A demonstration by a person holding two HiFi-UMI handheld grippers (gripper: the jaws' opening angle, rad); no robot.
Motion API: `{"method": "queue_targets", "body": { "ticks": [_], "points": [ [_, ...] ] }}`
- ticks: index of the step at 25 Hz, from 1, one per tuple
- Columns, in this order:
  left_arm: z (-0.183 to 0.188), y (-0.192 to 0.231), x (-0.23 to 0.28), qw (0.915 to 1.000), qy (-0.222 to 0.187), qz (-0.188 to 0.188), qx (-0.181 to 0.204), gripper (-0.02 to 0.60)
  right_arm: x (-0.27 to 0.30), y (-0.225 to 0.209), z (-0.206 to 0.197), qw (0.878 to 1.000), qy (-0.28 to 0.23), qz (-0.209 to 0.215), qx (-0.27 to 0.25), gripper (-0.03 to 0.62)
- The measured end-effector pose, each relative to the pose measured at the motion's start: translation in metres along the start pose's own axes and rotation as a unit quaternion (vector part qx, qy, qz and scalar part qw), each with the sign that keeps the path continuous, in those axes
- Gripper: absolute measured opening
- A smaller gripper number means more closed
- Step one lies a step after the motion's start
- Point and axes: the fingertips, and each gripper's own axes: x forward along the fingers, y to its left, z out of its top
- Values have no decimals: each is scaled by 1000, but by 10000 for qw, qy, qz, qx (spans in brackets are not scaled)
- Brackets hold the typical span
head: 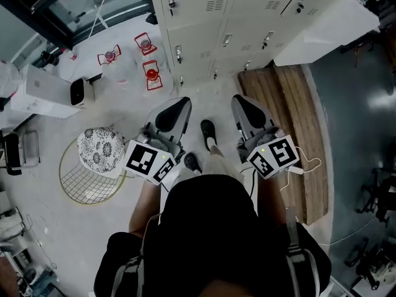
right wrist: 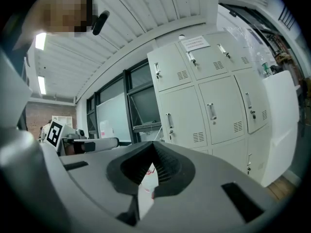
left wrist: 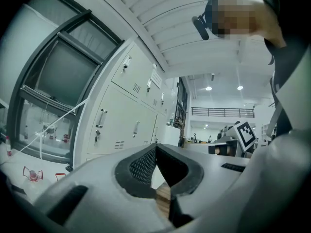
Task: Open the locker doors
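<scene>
A bank of beige metal lockers (head: 235, 17) stands ahead of me, its doors shut, each with a small handle and vent slots. My left gripper (head: 179, 105) and right gripper (head: 240, 102) are held side by side at waist height, well short of the lockers, touching nothing. In the left gripper view the jaws (left wrist: 155, 148) meet at the tip with nothing between them, and the lockers (left wrist: 126, 115) lie to the left. The right gripper view shows its jaws (right wrist: 154, 145) closed and empty, with the lockers (right wrist: 209, 106) to the right.
On the floor at left are a round wire basket with a patterned cushion (head: 99, 152), three small red objects (head: 151, 74) and a white appliance (head: 49, 91). A wooden platform (head: 297, 116) and a white cabinet (head: 328, 23) lie right of the lockers.
</scene>
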Motion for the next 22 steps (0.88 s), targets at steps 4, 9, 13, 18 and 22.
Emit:
{"method": "queue_targets", "body": {
  "ticks": [4,9,13,18,22],
  "points": [
    [0,14,10,9998,33,197,26,18,29,-10,2,9997,33,259,-13,5],
    [8,40,29,9984,14,555,59,18,77,-25,14,9979,-27,649,-18,5],
    [19,60,49,9968,-57,777,151,18,115,-39,27,9956,-45,934,-66,5],
    [31,79,72,9941,-155,1041,257,17,161,-57,34,9935,50,1129,-106,5],
    [35,91,83,9909,-202,1305,257,17,195,-63,38,9897,142,1415,-133,5]
  ]
}}
